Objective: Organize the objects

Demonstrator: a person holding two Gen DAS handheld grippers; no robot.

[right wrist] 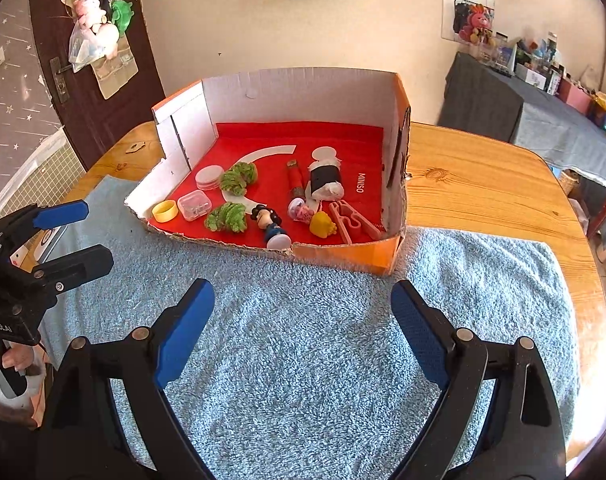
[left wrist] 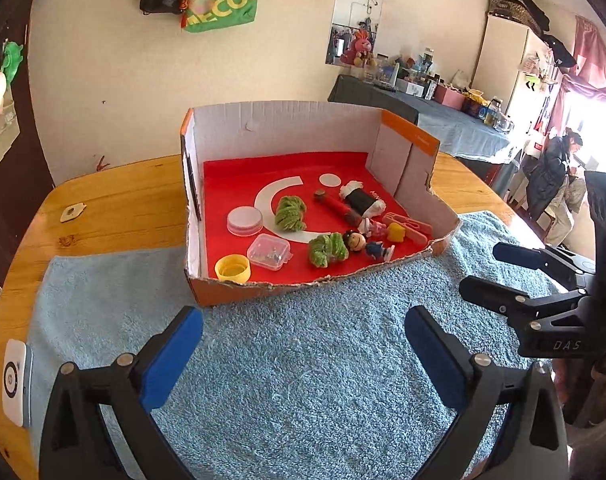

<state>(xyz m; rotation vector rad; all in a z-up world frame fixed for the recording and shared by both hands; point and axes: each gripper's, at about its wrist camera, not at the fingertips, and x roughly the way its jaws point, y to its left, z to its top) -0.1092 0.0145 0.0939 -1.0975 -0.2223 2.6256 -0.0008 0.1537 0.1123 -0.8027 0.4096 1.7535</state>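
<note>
While both the left hand-held gripper (left wrist: pixel 303 344) and right hand-held gripper (right wrist: pixel 303 328) hover released and empty over the light-blue terry towel (right wrist: pixel 303 360) on the wooden counter (right wrist: pixel 483 184), the objects lie inside the torn orange cardboard box with red floor (left wrist: pixel 239 294). Contents: 2 green knitted bundles (left wrist: pixel 290 213), yellow bottle cap (left wrist: pixel 233 269), clear plastic case (left wrist: pixel 269 251), black-haired figurine (left wrist: pixel 363 245), pink clothespin (left wrist: pixel 407 226).

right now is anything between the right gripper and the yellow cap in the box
Only the box's torn front wall, which is low. The right gripper hangs open over bare blue towel, and the yellow cap sits just behind that wall, uncovered.
</note>
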